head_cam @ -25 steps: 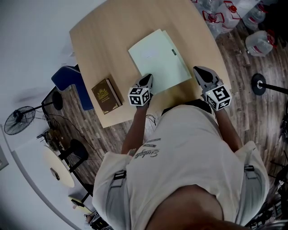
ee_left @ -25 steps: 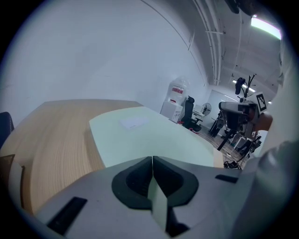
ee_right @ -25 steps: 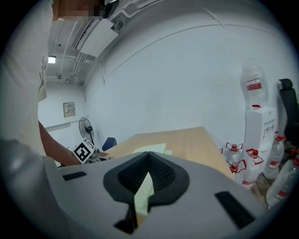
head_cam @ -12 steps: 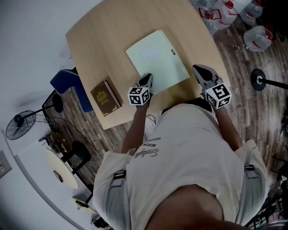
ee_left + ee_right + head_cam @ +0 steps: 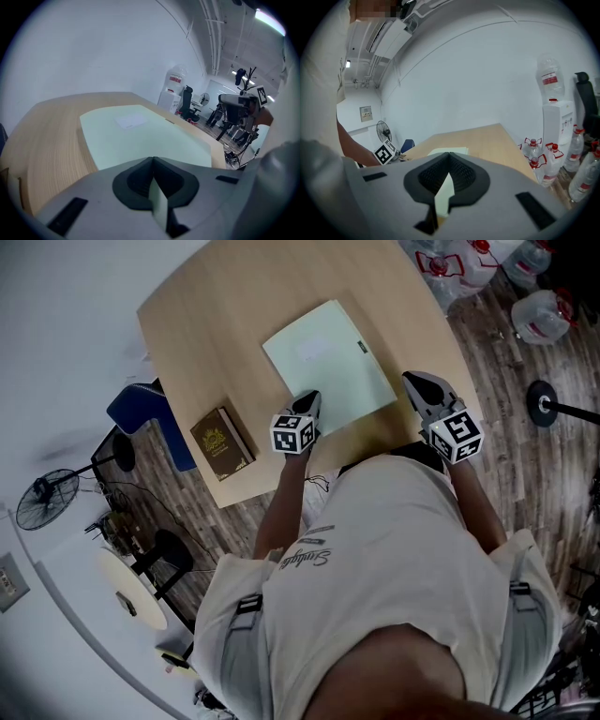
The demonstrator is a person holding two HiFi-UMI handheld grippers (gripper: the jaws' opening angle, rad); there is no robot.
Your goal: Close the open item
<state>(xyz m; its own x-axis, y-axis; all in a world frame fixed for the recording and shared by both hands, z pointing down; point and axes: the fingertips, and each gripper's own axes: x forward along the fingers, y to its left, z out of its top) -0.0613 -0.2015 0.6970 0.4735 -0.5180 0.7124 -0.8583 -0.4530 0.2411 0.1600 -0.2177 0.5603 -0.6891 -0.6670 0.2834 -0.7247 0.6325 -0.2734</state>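
Left tongs (image 5: 309, 399) and right tongs (image 5: 418, 383), closed, flank the flat pale-green folder (image 5: 328, 367).

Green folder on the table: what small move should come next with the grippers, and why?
Probably lift the left gripper clear of the green folder. The folder lies flat on the table with no cover raised, so it looks closed. The left gripper's fingers are together at its near edge; the right gripper is shut too, beside the folder and apart from it.
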